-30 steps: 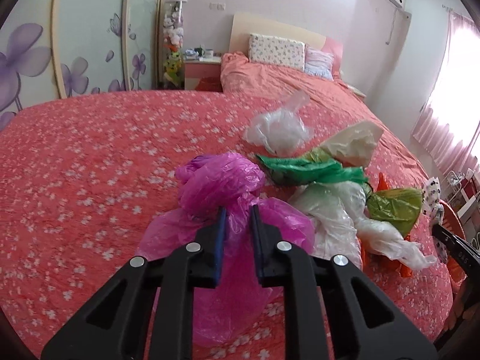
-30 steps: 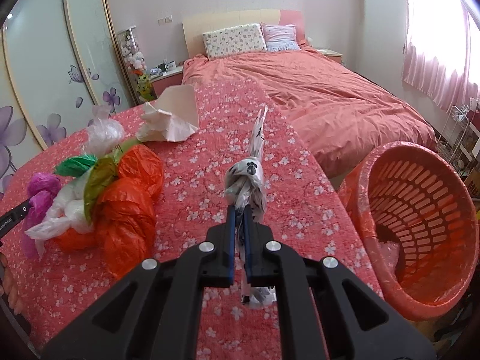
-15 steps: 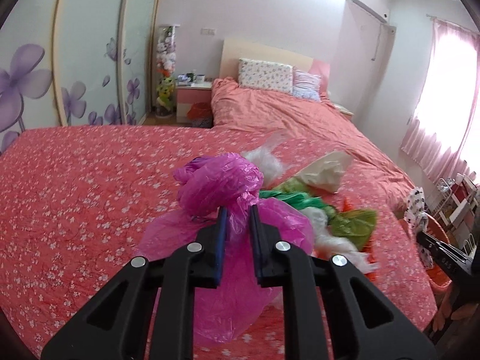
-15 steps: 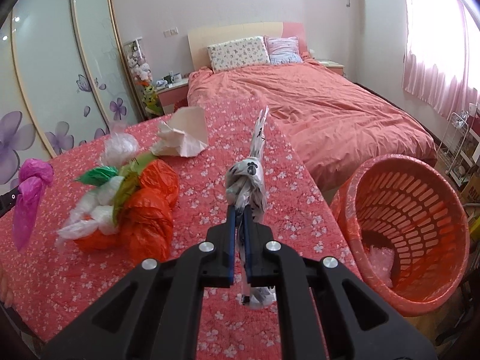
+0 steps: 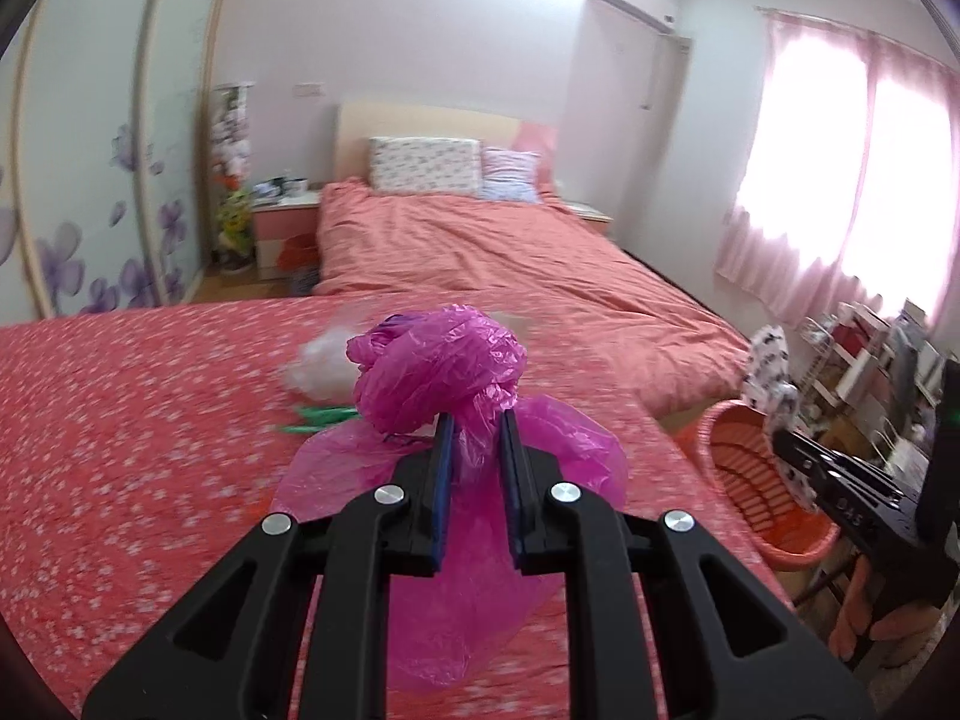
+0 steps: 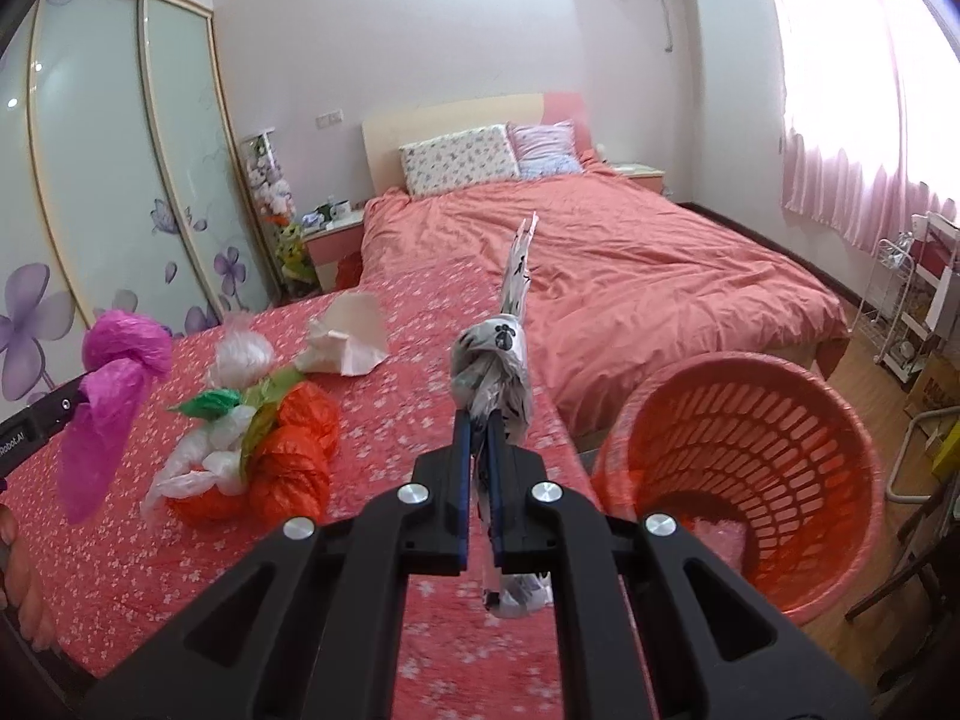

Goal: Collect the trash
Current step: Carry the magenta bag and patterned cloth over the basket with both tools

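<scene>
The left gripper (image 5: 474, 420) is clamped on the neck of a knotted magenta plastic bag (image 5: 438, 372), whose knot bulges above the blue pads while its body hangs below, clear of the flowered red cover (image 5: 120, 420). The right gripper (image 6: 477, 426) is pinched tight on a knotted white bag with black prints (image 6: 495, 360), its tail pointing up toward 12 o'clock. In the right wrist view, the orange slotted basket (image 6: 780, 420) stands on the floor at 3 o'clock, just beside the cover's edge. The remaining pile of orange, green and clear bags (image 6: 258, 438) lies on the cover at 9 o'clock, with a crumpled beige paper (image 6: 348, 342) behind it at 11 o'clock.
</scene>
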`<state>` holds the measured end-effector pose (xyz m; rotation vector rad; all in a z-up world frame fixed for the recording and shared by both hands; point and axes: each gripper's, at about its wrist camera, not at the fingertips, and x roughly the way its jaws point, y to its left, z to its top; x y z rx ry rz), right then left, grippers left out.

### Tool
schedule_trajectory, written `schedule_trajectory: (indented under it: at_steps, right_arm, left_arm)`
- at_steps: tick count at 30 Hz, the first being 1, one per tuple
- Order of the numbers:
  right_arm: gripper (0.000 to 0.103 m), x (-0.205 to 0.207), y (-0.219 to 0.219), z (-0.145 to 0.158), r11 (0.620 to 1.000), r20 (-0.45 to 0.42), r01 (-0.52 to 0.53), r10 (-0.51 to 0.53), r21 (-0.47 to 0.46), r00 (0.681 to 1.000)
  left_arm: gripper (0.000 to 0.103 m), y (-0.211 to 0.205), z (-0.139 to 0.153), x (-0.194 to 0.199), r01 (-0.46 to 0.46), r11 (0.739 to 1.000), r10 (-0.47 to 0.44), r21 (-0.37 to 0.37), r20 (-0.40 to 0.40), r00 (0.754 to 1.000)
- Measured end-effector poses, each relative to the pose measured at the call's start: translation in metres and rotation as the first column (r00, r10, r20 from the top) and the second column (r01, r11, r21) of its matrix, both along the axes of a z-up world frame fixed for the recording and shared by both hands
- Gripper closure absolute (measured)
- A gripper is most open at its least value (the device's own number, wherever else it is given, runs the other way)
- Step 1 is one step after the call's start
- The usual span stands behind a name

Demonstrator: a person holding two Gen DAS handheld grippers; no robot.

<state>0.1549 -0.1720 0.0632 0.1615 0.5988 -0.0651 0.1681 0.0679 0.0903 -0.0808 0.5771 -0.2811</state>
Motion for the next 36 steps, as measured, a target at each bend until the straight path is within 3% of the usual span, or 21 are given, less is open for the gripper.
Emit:
schedule_trajectory:
  at_steps: [13, 25, 36]
  right_arm:
    - [0.096, -0.028, -0.075, 0.002, 0.989, 0.039, 0.146, -0.146, 0.011, 0.988]
    - [0.096, -0.041, -0.15, -0.017, 0.958, 0.043, 0.283, -0.285, 0.038, 0.958]
    - [0.096, -0.036, -0.19, -0.04, 0.941, 0.022, 0.331, -0.333, 0.07, 0.943]
  left_arm:
    - [0.088, -0.099, -0.013, 0.009, 0.22, 0.975, -0.221, -0.024, -0.003, 0.975]
    - [0.088, -0.199, -0.034, 0.016, 0.405, 0.914, -0.406, -0.038, -0.033, 0.913]
    - [0.088, -0.252, -0.054, 0.017, 0.491, 0.87, -0.493, -0.041, -0.075, 0.867]
